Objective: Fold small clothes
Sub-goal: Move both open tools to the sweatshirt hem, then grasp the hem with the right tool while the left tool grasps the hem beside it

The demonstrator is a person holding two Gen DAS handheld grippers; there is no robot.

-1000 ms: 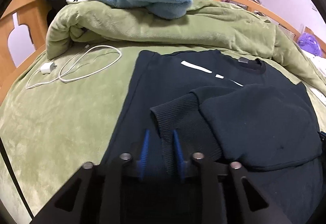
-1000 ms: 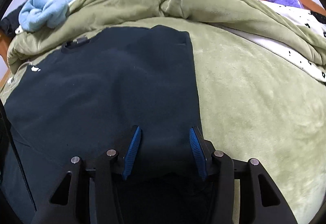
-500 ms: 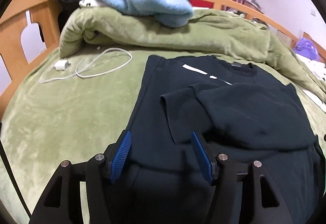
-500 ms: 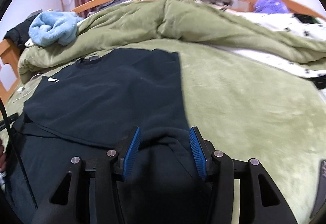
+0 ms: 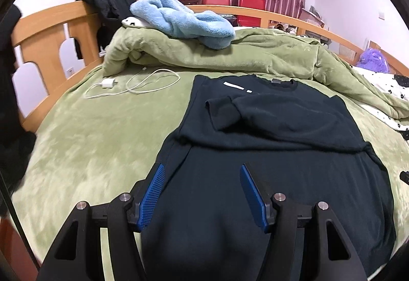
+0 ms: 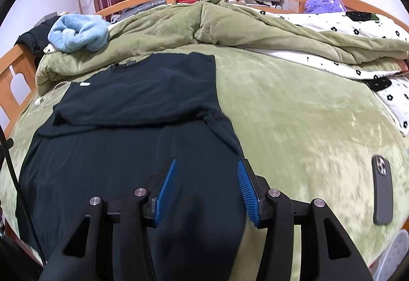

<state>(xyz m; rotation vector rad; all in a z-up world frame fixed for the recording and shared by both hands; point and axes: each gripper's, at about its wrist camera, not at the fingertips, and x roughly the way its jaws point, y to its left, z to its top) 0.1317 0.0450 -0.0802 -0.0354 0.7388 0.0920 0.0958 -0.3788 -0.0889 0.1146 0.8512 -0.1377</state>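
With both sleeves folded in across its chest, the dark navy long-sleeved sweatshirt lies flat on the olive-green plush bed cover, its neckline at the far end and its hem running toward and beneath both claws. The left claw hangs above the sweatshirt's near left portion, its blue ribbed pads standing well apart; its jaws have just been opening, and no fabric is pinched between them. The right claw hovers over the near right edge of the sweatshirt, jaws parted about halfway and gripping nothing. Beyond the left claw and to its left lies a white charger with coiled cable. Right of the right claw rests a grey smartphone, face down. Far ahead, a light blue fleece garment sits on the bunched green quilt.
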